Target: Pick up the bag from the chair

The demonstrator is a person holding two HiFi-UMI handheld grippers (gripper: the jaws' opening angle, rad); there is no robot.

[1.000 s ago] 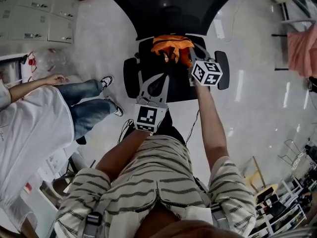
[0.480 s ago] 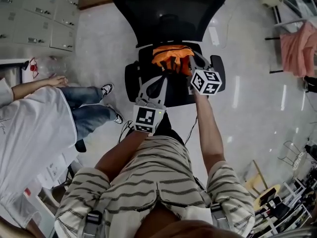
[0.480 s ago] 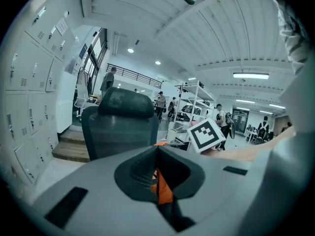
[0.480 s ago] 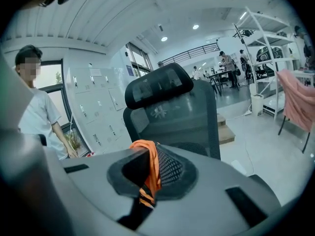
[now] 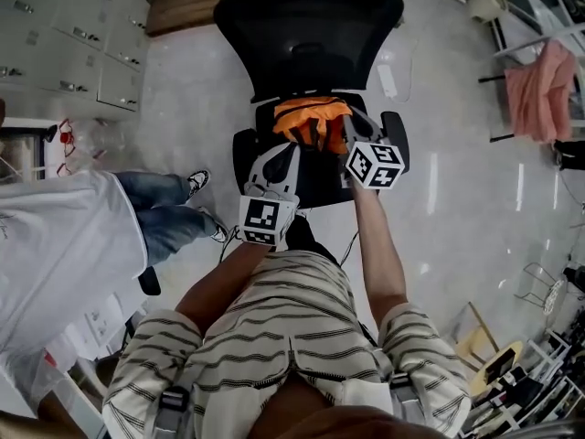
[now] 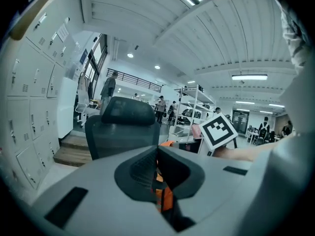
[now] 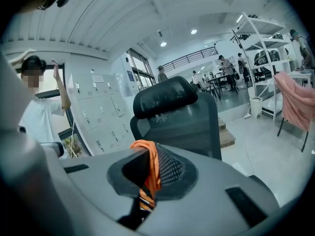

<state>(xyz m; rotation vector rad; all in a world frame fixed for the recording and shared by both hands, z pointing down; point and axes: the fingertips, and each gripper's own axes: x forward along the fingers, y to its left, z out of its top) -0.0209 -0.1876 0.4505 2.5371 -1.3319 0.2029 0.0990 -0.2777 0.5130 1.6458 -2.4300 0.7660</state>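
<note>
While the orange bag (image 5: 309, 117) is at the rear of the black chair (image 5: 306, 26) seat, by the backrest, I have my left gripper (image 5: 294, 146) and right gripper (image 5: 353, 117) each pinched closed on its fabric, one at either side.

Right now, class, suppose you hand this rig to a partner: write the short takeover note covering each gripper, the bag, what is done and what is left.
Left gripper: jaws shut on an orange strip of the orange fabric bag, at its near left side.
Right gripper: jaws shut on the bag's orange cloth, at its right side.
Bag: over the seat of the black mesh office chair; whether it has left the seat cannot be told.
Done: both grasps made.
Left: raise both grippers together and carry the bag clear of the chair.
</note>
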